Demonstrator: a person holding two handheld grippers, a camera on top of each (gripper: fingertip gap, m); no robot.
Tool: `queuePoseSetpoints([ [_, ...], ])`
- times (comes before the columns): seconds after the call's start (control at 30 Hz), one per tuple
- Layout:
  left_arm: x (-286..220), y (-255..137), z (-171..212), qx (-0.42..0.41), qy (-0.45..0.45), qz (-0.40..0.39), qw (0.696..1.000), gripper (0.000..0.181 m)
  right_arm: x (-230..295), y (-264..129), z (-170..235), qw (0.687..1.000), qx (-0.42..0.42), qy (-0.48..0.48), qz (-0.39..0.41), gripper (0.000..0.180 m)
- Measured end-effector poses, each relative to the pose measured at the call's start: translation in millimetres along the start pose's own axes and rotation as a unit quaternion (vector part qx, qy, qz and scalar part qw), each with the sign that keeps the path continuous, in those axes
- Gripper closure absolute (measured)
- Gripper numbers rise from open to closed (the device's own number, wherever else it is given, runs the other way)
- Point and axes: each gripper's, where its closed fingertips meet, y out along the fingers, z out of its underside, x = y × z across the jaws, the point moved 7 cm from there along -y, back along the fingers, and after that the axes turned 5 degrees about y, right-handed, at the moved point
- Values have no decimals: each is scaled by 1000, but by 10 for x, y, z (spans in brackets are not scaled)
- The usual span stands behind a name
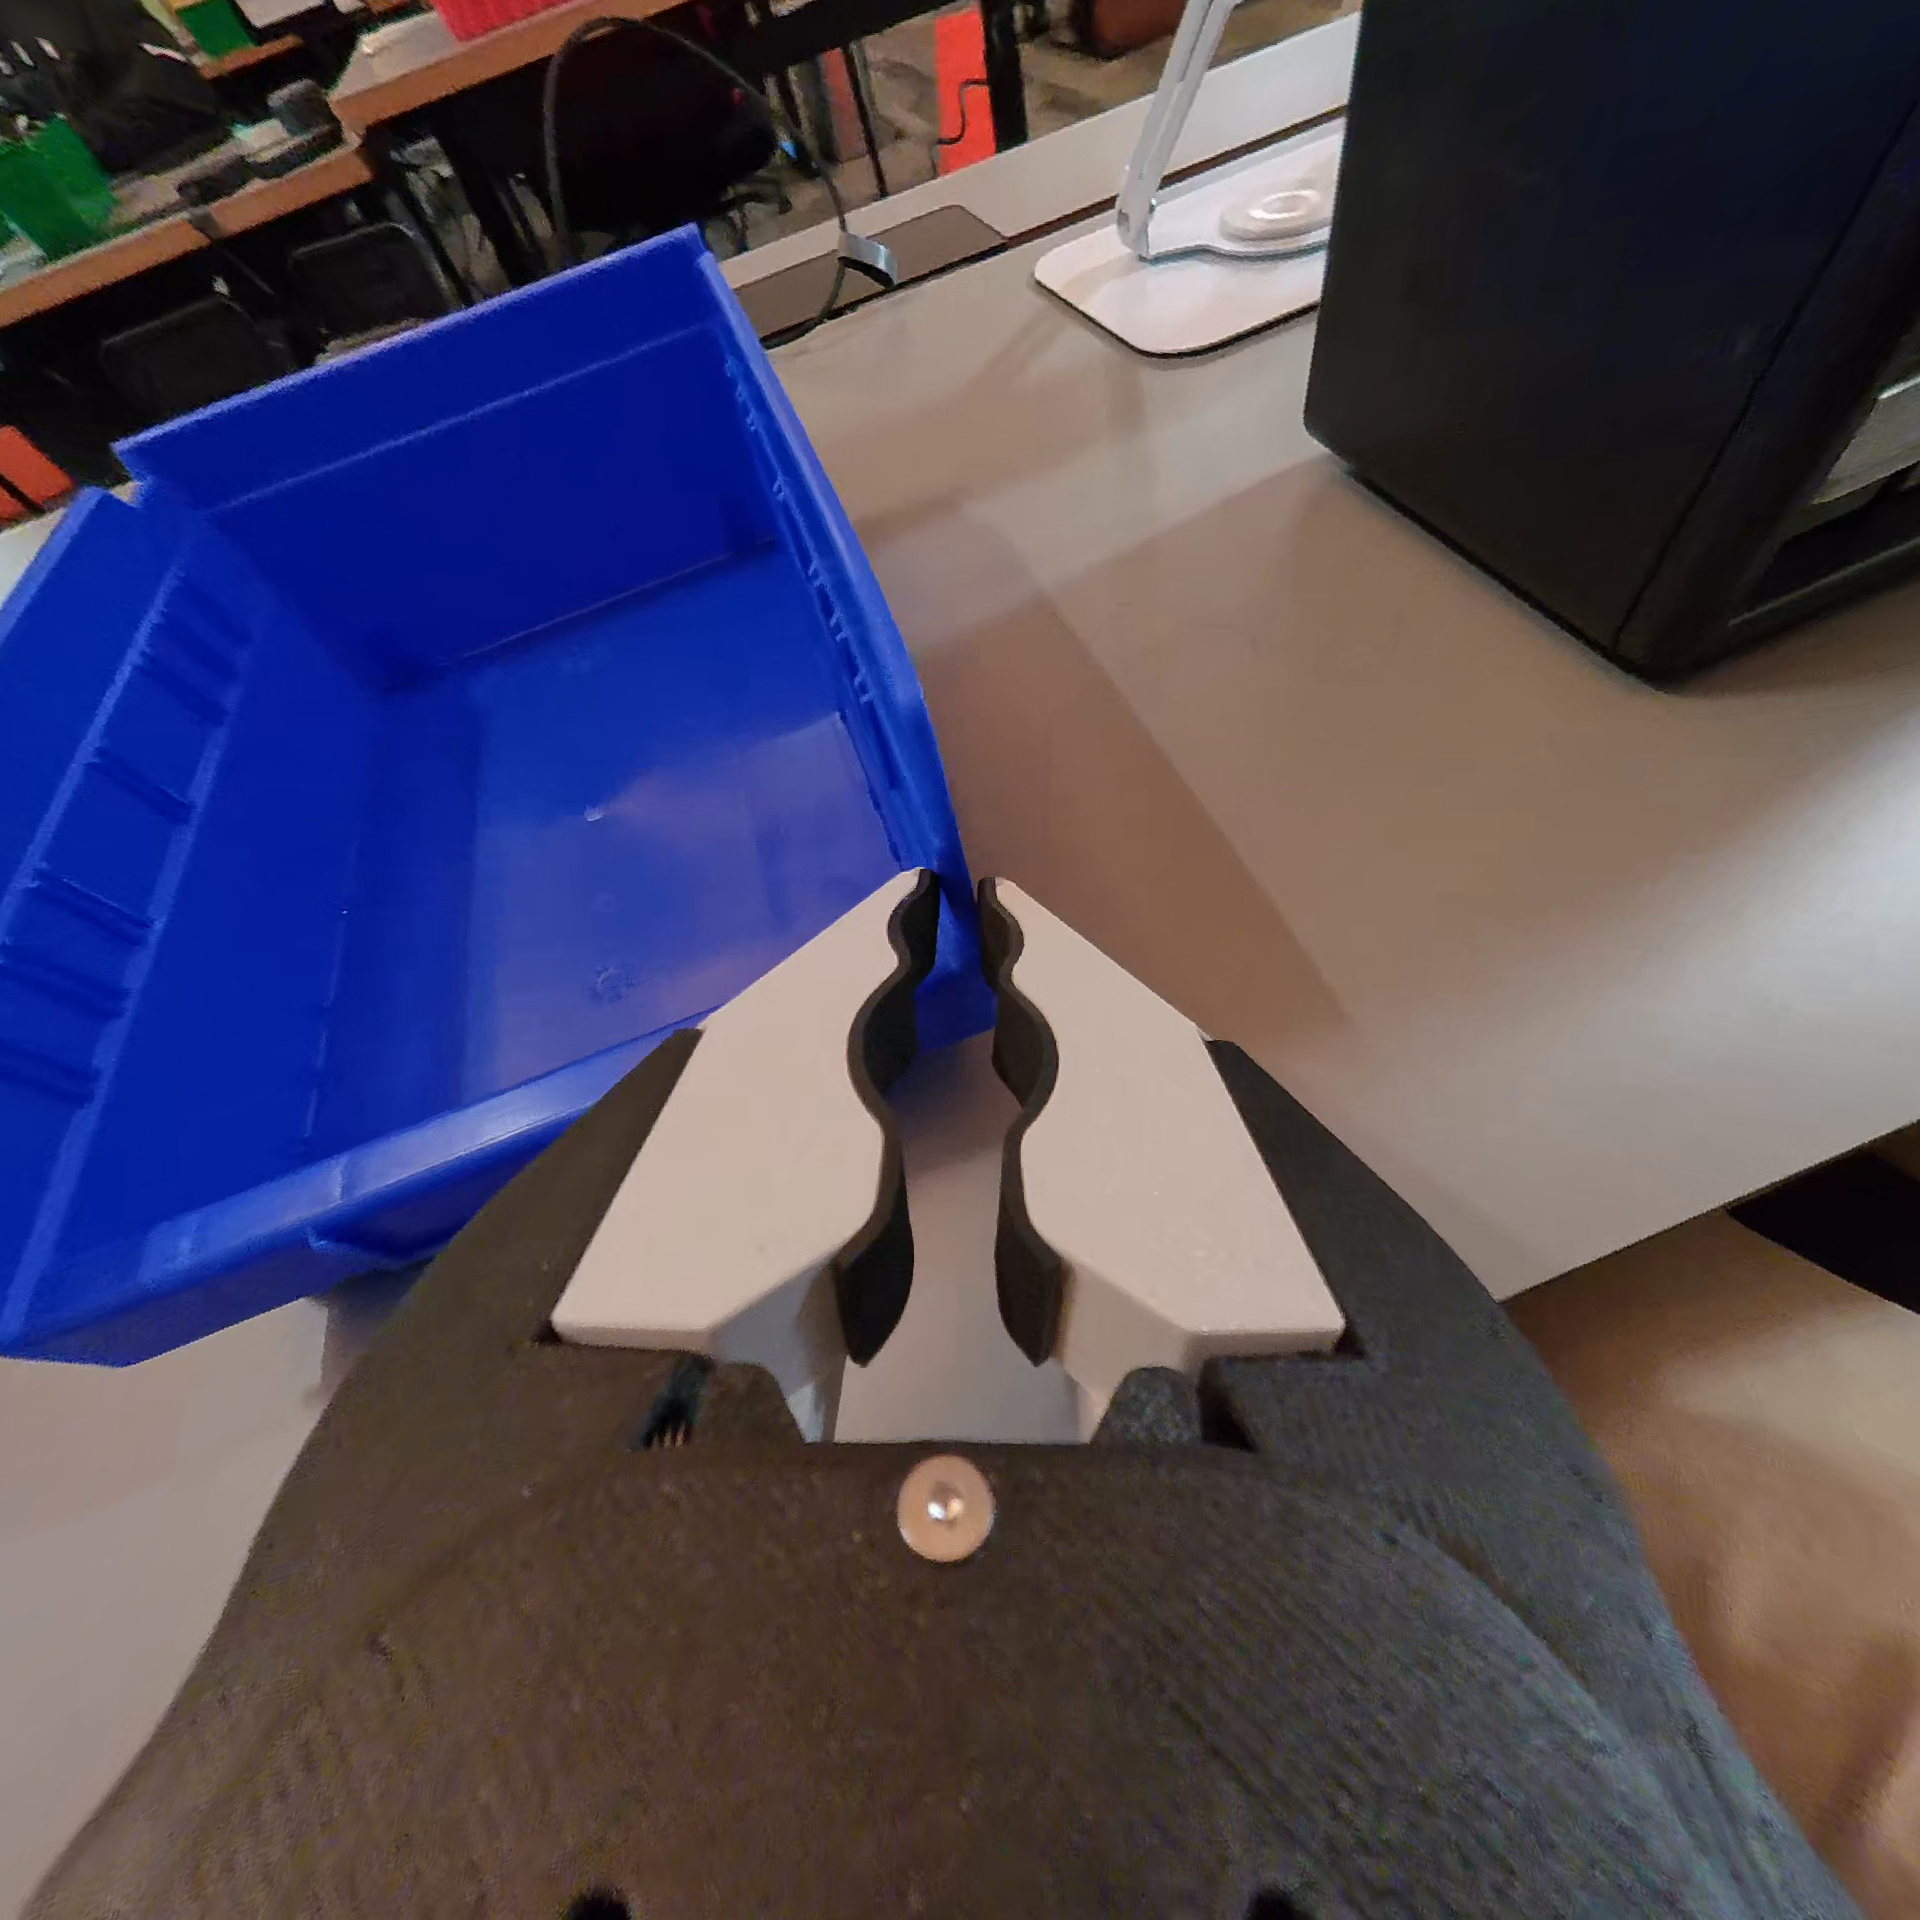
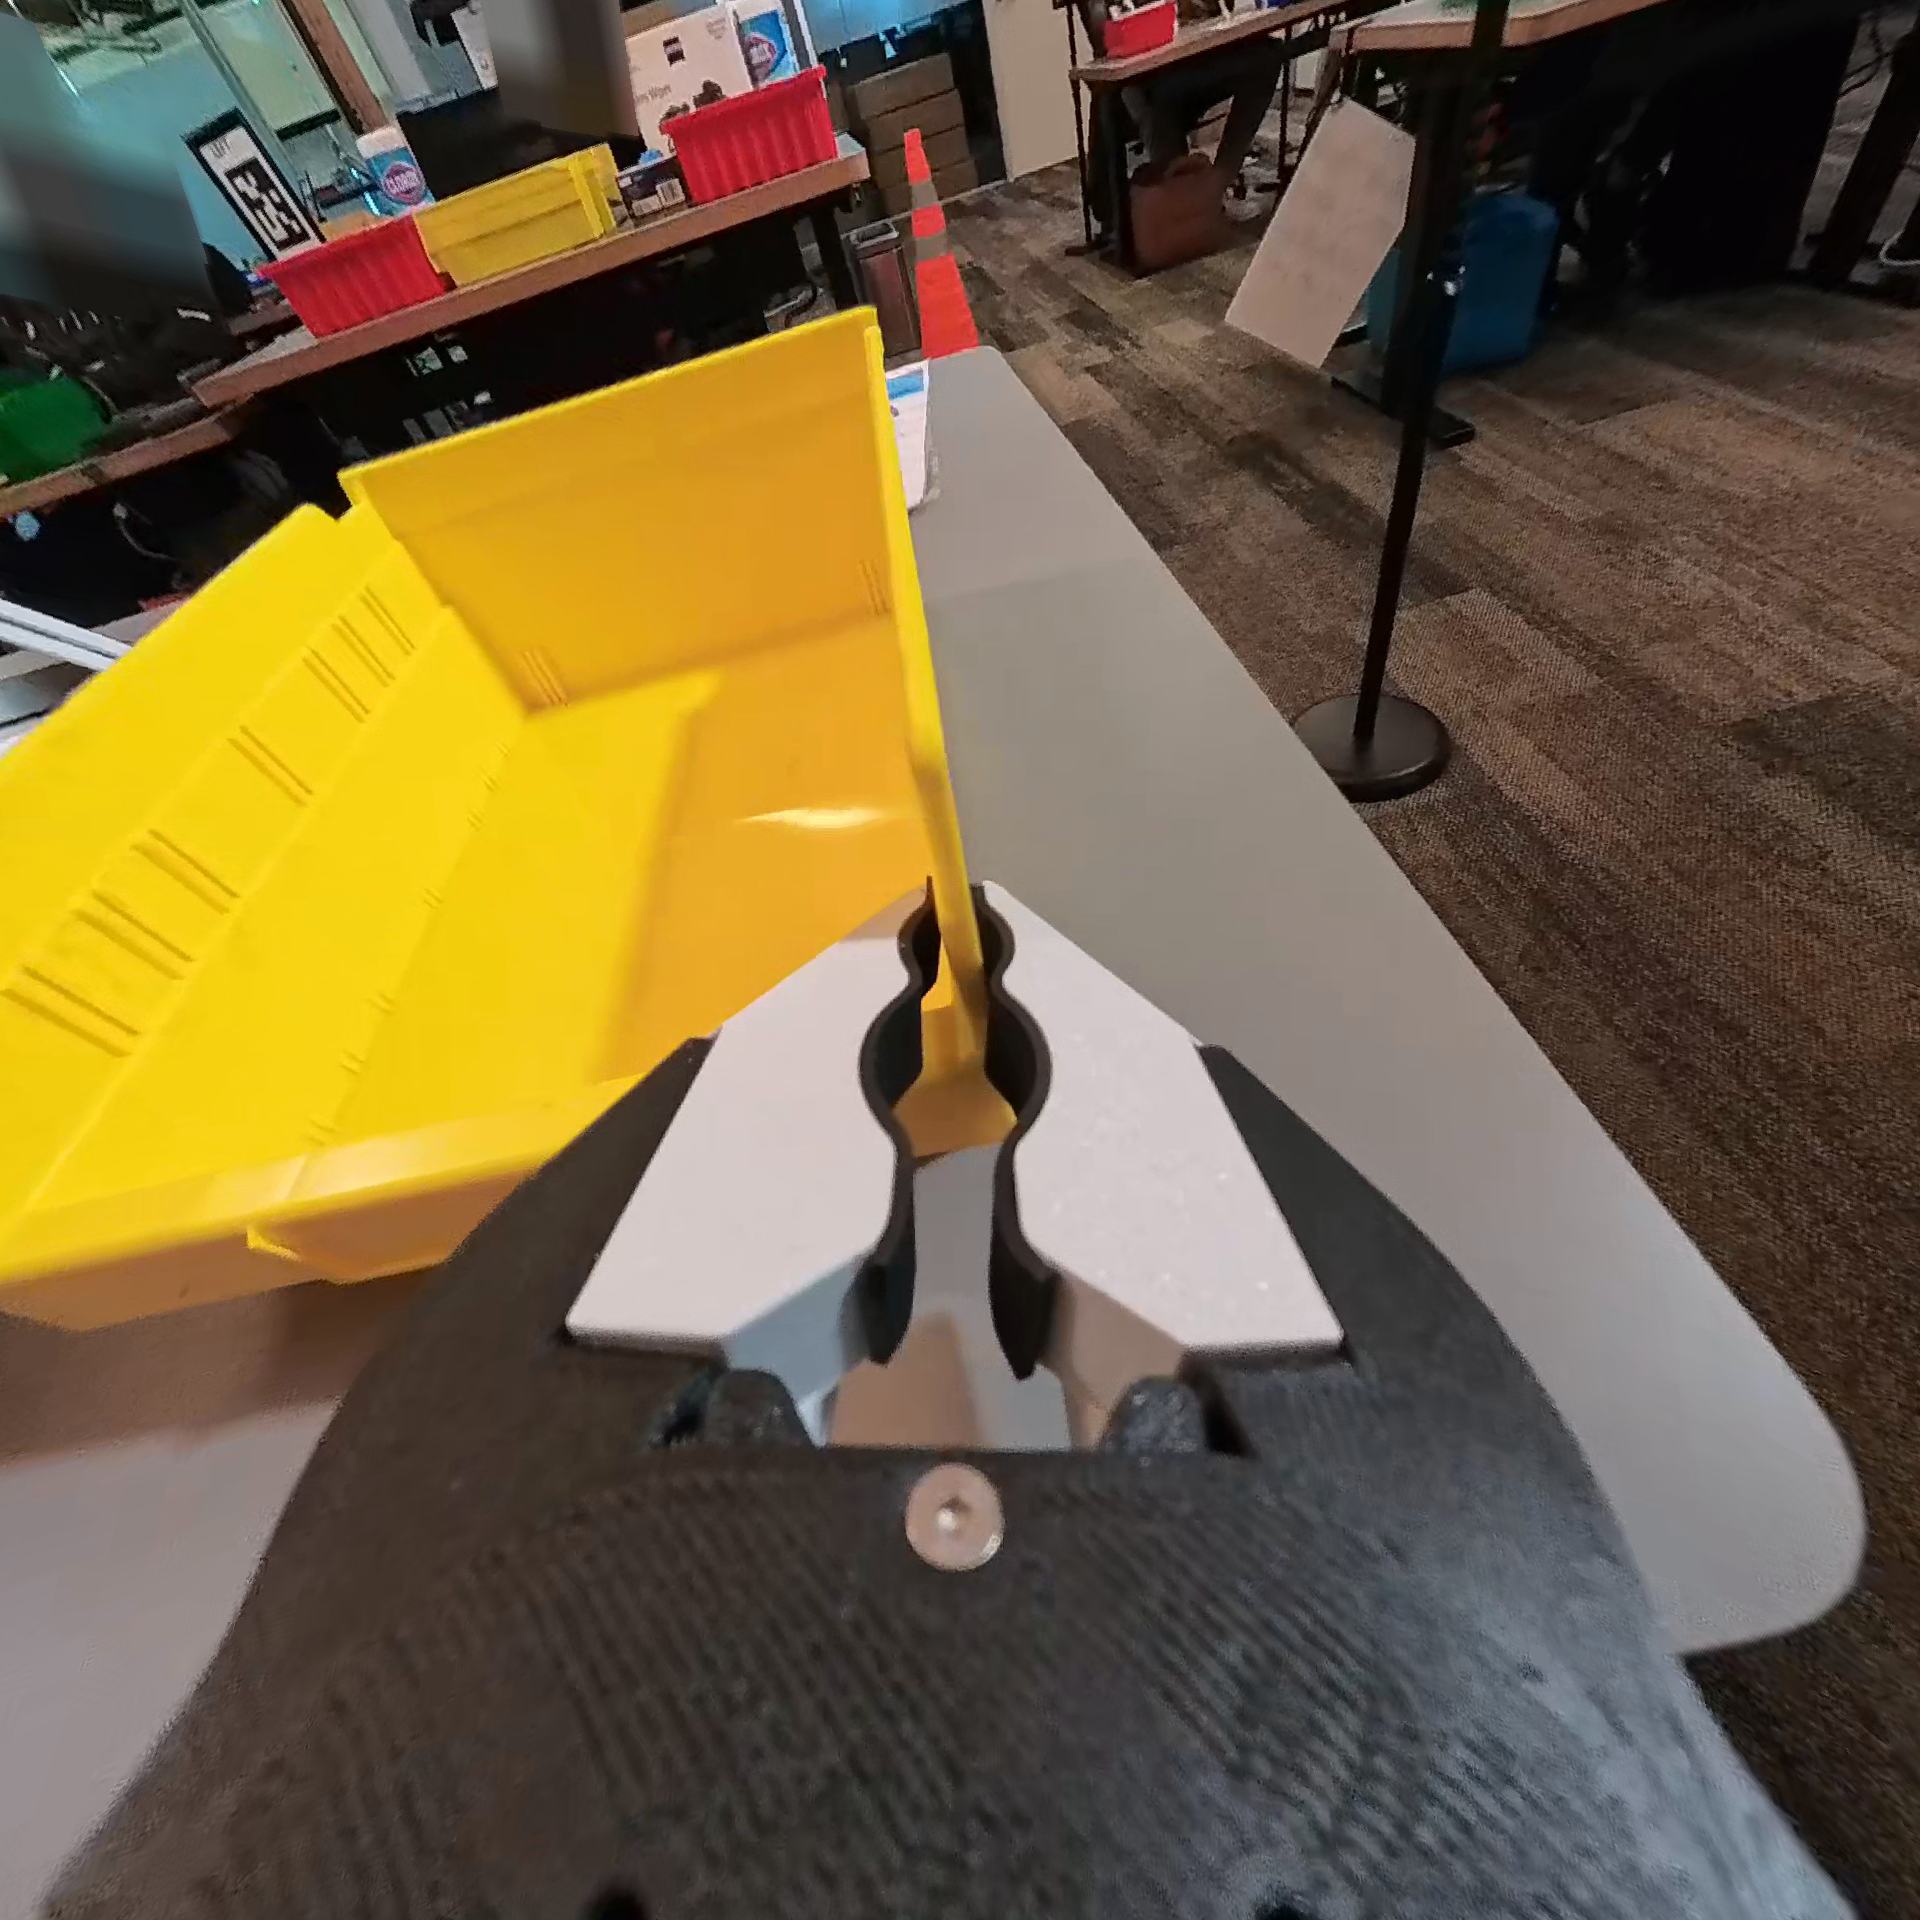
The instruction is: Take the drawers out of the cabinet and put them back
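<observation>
The left gripper (image 1: 958, 914) pinches the right wall of the blue drawer (image 1: 436, 790), jaws nearly together, over the grey tabletop (image 1: 1351, 883) left of the black cabinet (image 1: 1621, 312). The right gripper (image 2: 958, 914) clamps the yellow drawer (image 2: 499, 831) by its right wall, tilted above the tabletop.

One drawer (image 1: 436, 727) is solid blue, the other (image 2: 468, 831) bright yellow. Both grippers (image 1: 958, 904) show grey fingers (image 2: 1122, 1143) with black pads, over a grey table (image 1: 1351, 831).
</observation>
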Motion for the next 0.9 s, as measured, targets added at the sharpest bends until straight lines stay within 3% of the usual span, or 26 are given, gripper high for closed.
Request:
queuePoseSetpoints([
  [0.3,-62,14,-2,-12,-8,-25,1000,177,-14,21,16,1000,10,25,-16,175],
  [0.53,-43,181,-45,-11,-53,-15,998,166,11,-28,56,999,-2,16,-42,161],
  [0.67,-51,246,-46,3,-33,-27,999,174,37,-11,73,999,-10,-13,-29,159],
  [0.9,18,144,-65,42,-49,-90,994,181,26,-14,105,1000,-11,-5,-24,172],
])
